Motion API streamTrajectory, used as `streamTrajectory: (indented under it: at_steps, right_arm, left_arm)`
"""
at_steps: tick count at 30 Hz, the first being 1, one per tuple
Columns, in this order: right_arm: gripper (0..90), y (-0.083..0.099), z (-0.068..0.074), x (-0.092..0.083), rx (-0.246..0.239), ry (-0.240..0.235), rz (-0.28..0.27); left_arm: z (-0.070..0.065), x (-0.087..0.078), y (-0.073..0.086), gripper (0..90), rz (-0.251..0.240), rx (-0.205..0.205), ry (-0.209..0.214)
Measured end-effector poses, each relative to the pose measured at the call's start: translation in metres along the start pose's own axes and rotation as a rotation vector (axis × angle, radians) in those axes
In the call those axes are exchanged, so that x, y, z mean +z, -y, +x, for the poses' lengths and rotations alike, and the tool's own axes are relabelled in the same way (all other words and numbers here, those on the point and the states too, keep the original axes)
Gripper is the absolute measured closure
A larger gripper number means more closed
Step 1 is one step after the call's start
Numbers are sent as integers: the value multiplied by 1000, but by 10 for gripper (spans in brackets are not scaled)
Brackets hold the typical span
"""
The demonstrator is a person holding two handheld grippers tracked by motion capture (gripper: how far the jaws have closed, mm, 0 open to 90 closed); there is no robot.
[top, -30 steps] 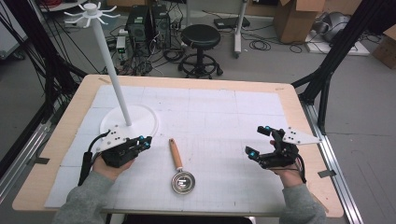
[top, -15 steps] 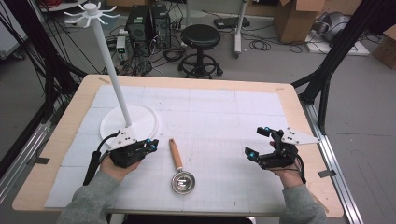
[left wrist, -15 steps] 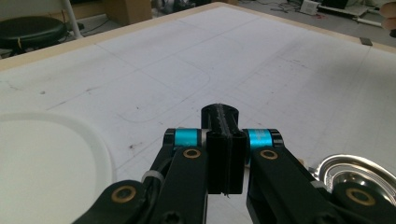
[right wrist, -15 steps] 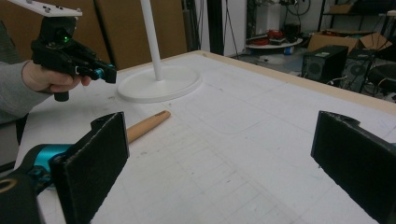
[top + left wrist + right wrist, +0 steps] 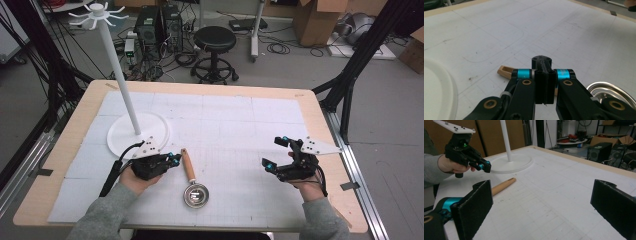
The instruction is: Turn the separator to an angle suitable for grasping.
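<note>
The left tongs (image 5: 173, 160), jaws pressed together on nothing, had slid rightward to just beside the scoop's wooden handle (image 5: 188, 166). The scoop (image 5: 192, 181) lay flat on the tabletop (image 5: 240, 125), its shiny metal bowl (image 5: 195, 194) nearest the person. The right tongs (image 5: 275, 152) stayed put, wide open, empty.

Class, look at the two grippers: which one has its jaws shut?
The left gripper, beside the scoop's wooden handle; its jaws meet, while the right gripper stands wide open.
</note>
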State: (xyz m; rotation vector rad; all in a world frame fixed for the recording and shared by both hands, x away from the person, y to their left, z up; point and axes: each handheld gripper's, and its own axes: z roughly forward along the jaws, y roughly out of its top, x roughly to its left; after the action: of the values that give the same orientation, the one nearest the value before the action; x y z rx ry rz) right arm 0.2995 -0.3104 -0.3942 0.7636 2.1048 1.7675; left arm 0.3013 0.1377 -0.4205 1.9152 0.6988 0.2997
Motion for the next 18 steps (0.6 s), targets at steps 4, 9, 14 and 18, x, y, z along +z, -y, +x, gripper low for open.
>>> streamTrajectory:
  at_steps: [4,9,14,18]
  right_arm:
    - [33,0,0,1,-2,-1,2]
    - [33,1,0,1,2,-5,4]
    - [33,1,-1,2,-3,-6,6]
    - [33,2,-1,2,-4,-9,8]
  left_arm:
    - [-4,7,-2,897,20,1,13]
    - [-8,15,-3,897,37,3,29]
    - [-12,25,-4,897,81,12,42]
    - [-17,34,-4,897,112,6,59]
